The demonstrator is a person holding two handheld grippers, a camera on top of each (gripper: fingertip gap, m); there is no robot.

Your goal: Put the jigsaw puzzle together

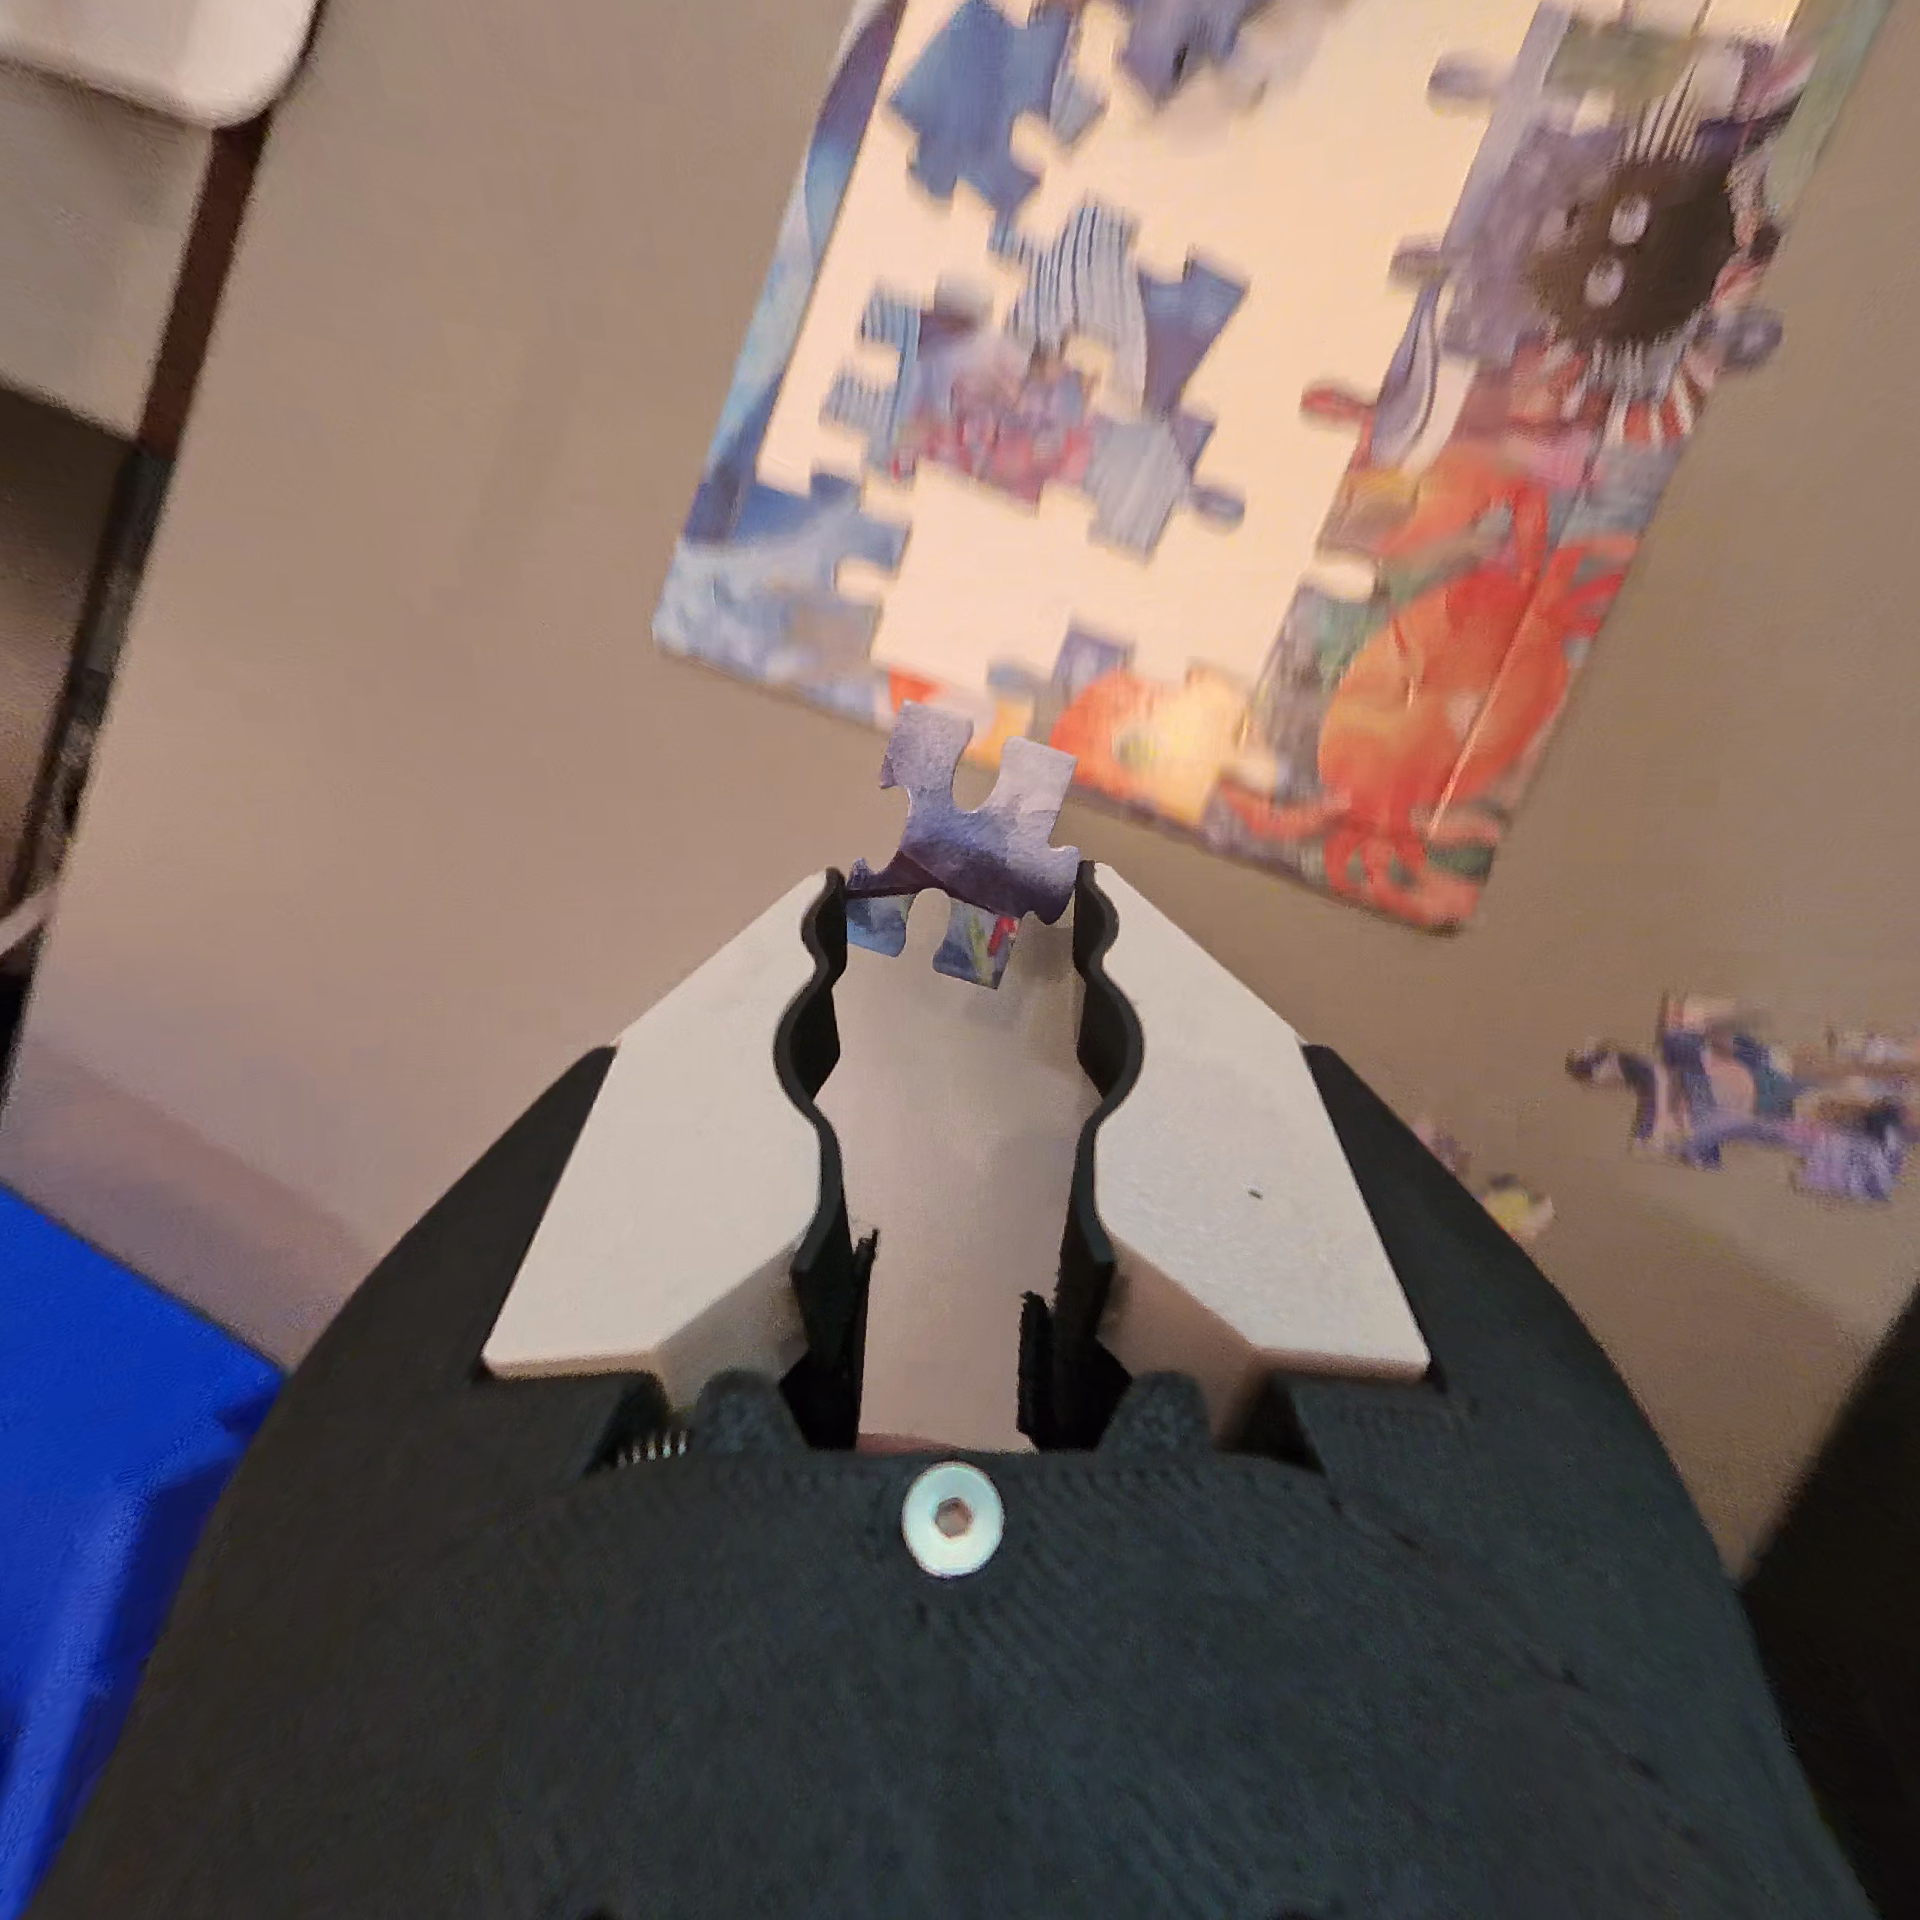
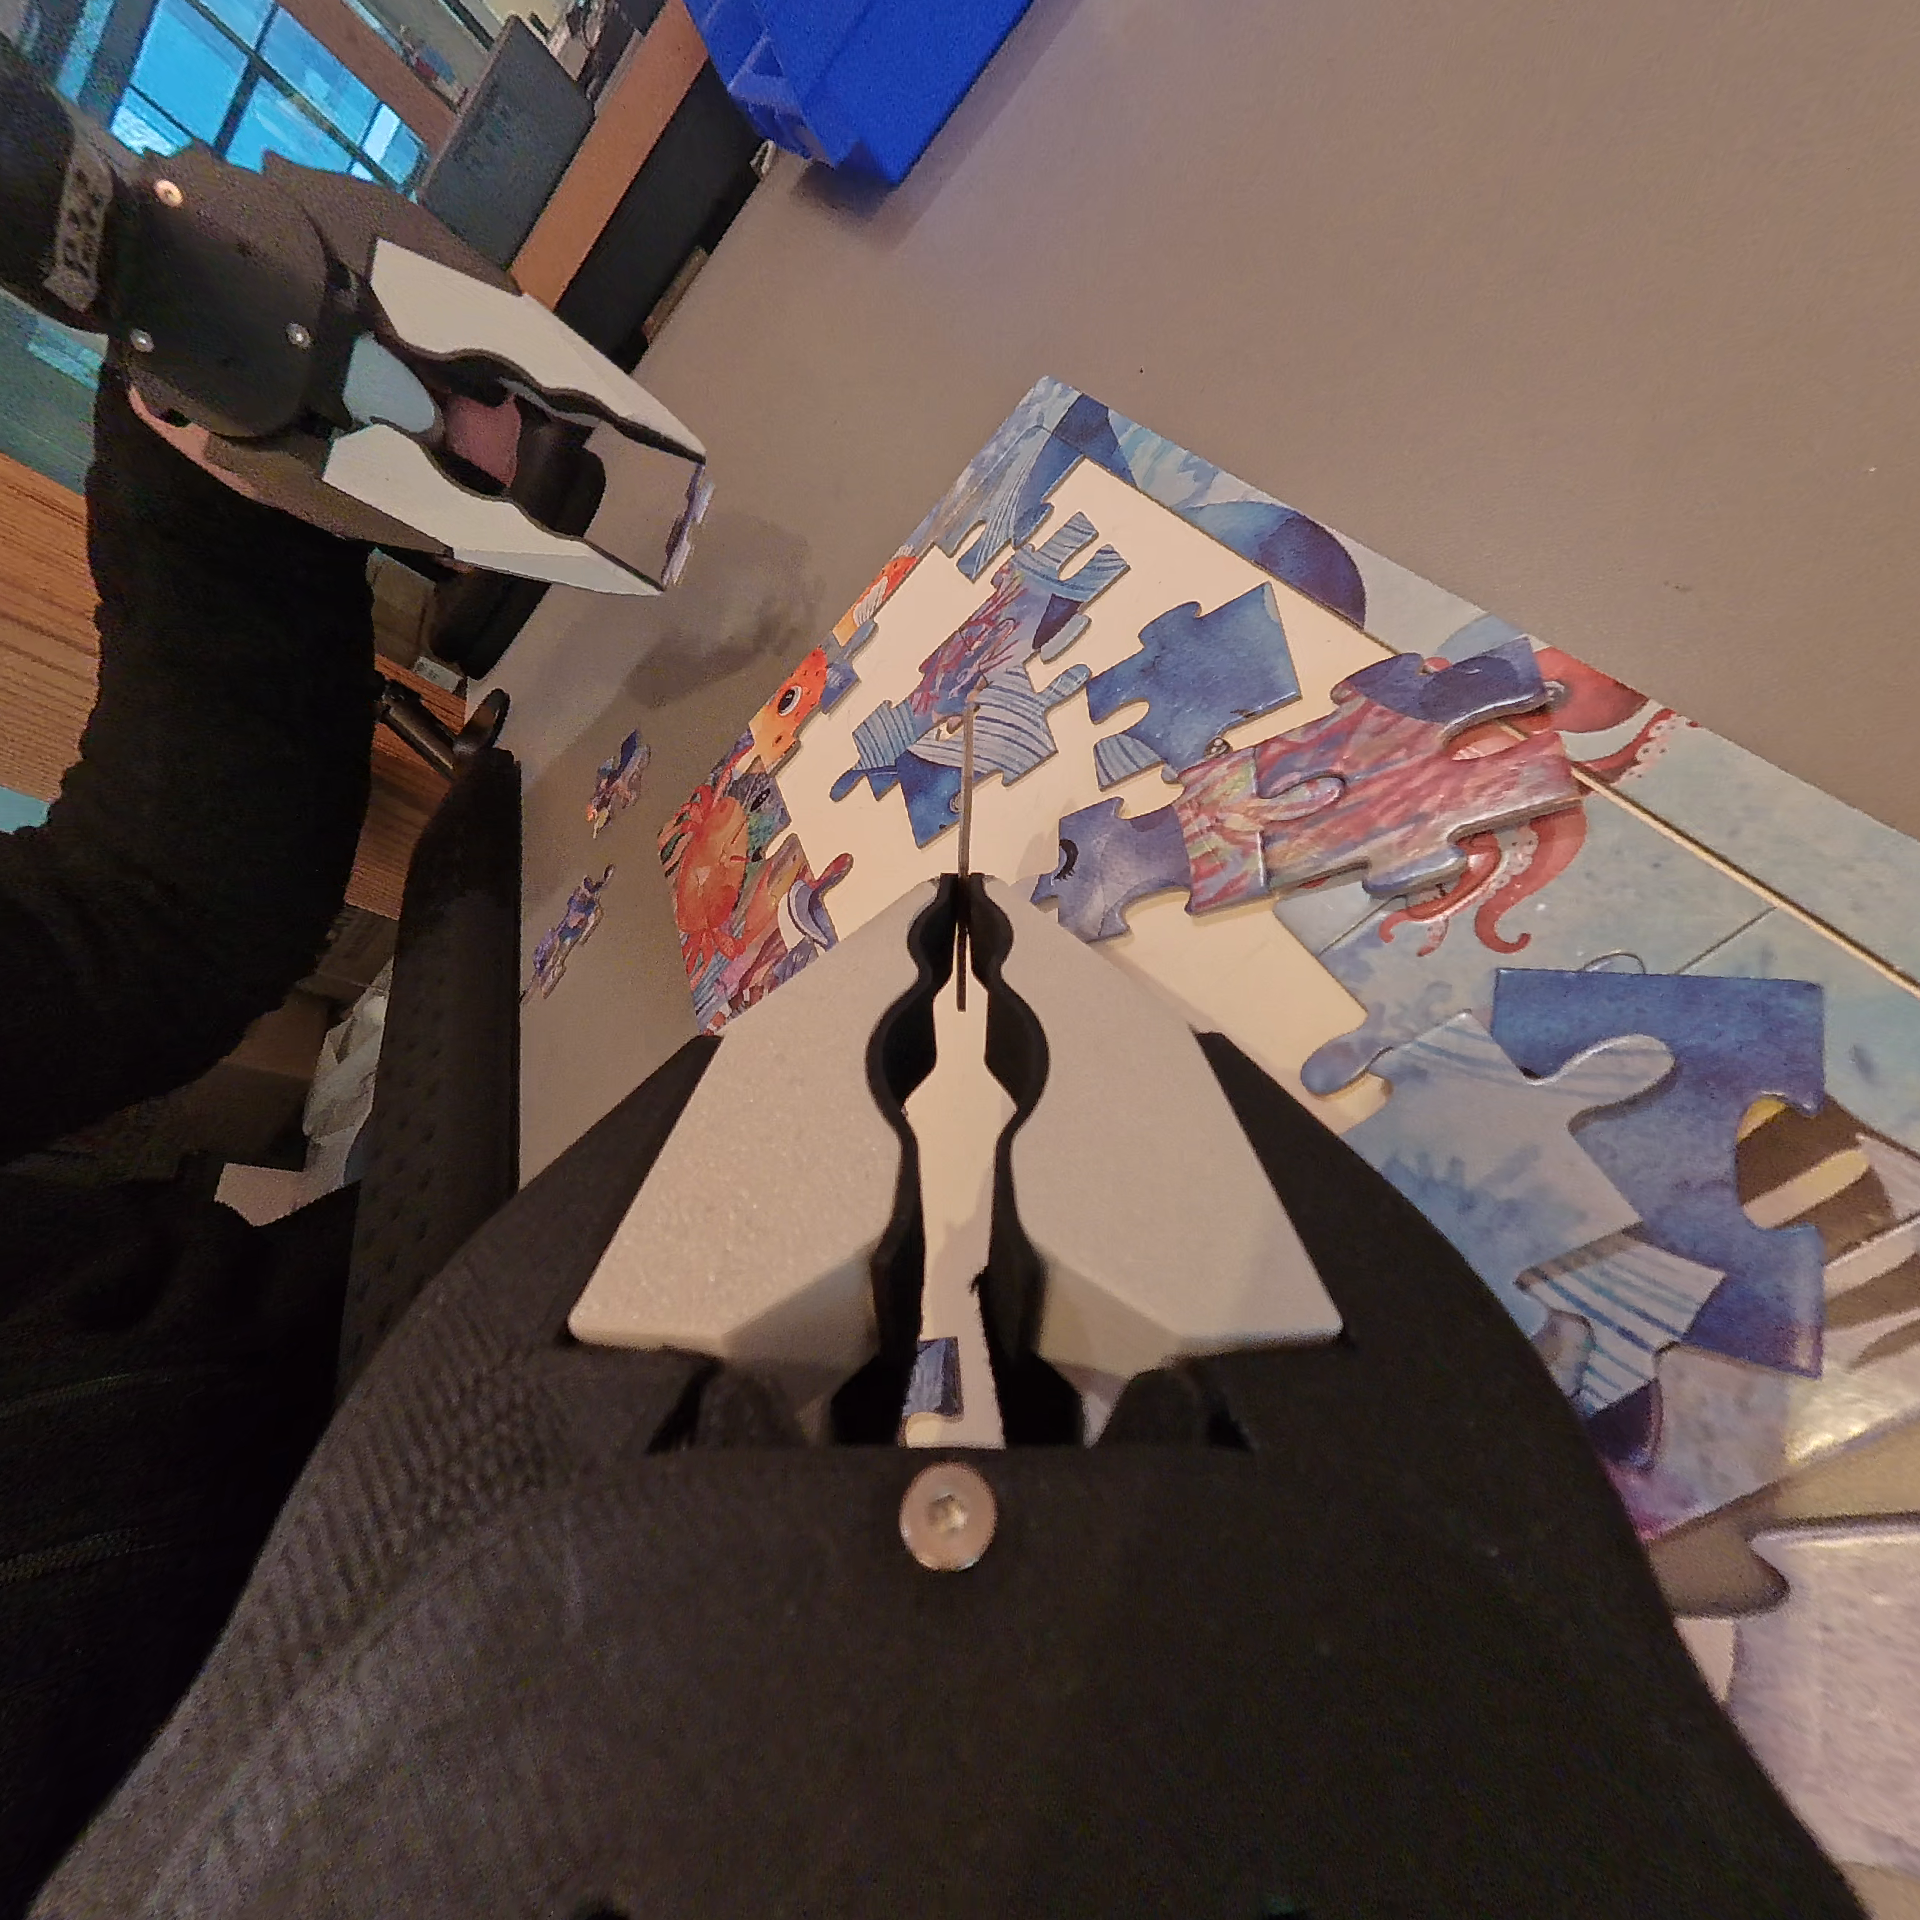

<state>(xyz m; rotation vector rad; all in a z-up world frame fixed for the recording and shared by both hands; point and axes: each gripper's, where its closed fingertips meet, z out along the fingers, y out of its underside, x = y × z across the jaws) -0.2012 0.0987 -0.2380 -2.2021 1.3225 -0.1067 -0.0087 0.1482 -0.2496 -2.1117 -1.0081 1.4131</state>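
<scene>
currently both grippers are up off the grey worktop [image 2: 1351, 260], each with a piece. left gripper [image 1: 956, 883]: jaws clamped on a blue-purple puzzle piece [image 1: 971, 821], held by its side edges, above the near edge of the puzzle board [image 1: 1039, 582]. right gripper [image 2: 961, 894]: jaws closed on a thin piece [image 2: 967, 790] seen edge-on, over the board's cream middle. board lies flat, sea-creature border filled along its edges, several loose pieces scattered inside the cream gap. stray pieces [image 2: 618, 774] sit on the worktop just off the board's crab end. blue bin [image 2: 862, 73] well apart at the worktop's far edge. bare worktop lies between the bin and the board.
</scene>
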